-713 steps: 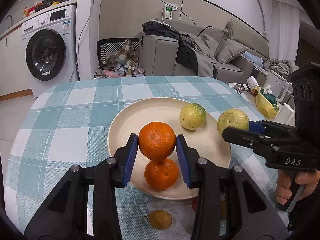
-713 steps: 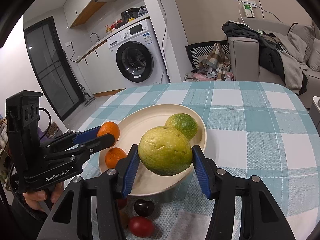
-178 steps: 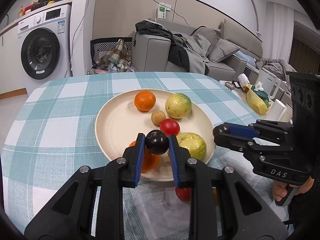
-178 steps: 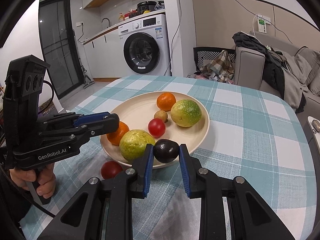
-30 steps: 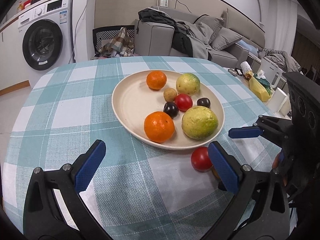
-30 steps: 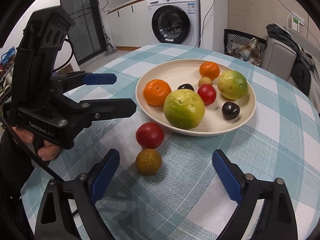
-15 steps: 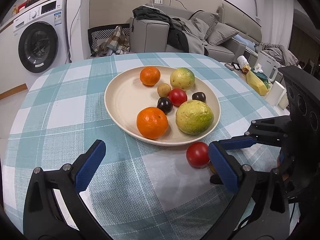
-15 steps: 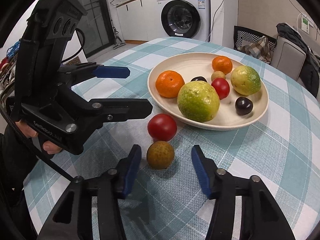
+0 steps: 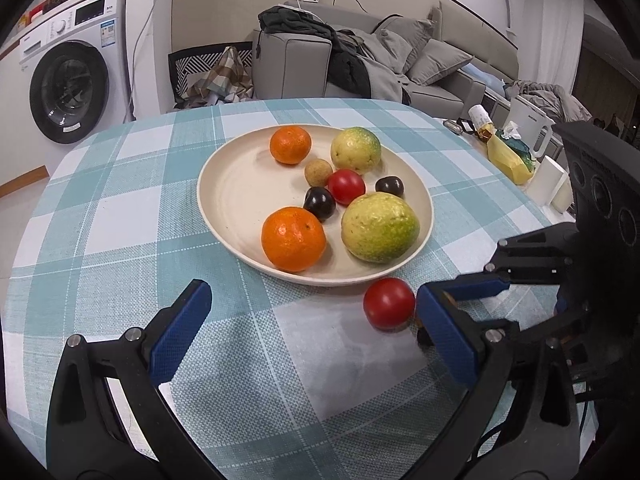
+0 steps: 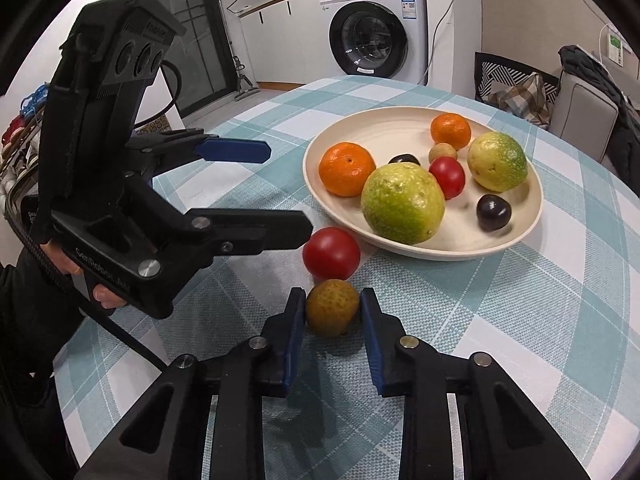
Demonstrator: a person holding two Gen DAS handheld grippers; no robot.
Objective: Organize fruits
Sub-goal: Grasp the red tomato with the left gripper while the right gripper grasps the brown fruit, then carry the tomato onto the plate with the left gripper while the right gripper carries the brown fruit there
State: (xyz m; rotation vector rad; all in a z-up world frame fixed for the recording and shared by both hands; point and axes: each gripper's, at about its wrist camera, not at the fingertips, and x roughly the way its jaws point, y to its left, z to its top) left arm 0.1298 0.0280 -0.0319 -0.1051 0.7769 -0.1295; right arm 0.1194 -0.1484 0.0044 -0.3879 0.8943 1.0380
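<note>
A cream plate (image 9: 224,216) (image 10: 352,128) on the teal checked tablecloth holds two oranges, two large green-yellow fruits, a red tomato, two dark plums and a small brown fruit. Beside its near rim, on the cloth, lie a red tomato (image 9: 388,308) (image 10: 331,254) and a small brown fruit (image 10: 332,312). My right gripper (image 10: 333,295) has its jaws closing, and both blue pads touch the sides of that brown fruit, which rests on the cloth. My left gripper (image 9: 312,300) (image 10: 288,192) hovers wide open and empty just left of the loose tomato. In the left wrist view its finger hides the brown fruit.
A washing machine (image 9: 68,88) stands past the table's far left edge, and a grey sofa (image 9: 360,60) piled with clothes behind it. A white kettle (image 9: 528,128) and a yellow bag (image 9: 508,156) sit on a side surface to the right. A person's hand (image 10: 100,296) grips the left handle.
My right gripper's jaws have come from wide open down onto the small brown fruit. The left gripper stays wide open in about the same place.
</note>
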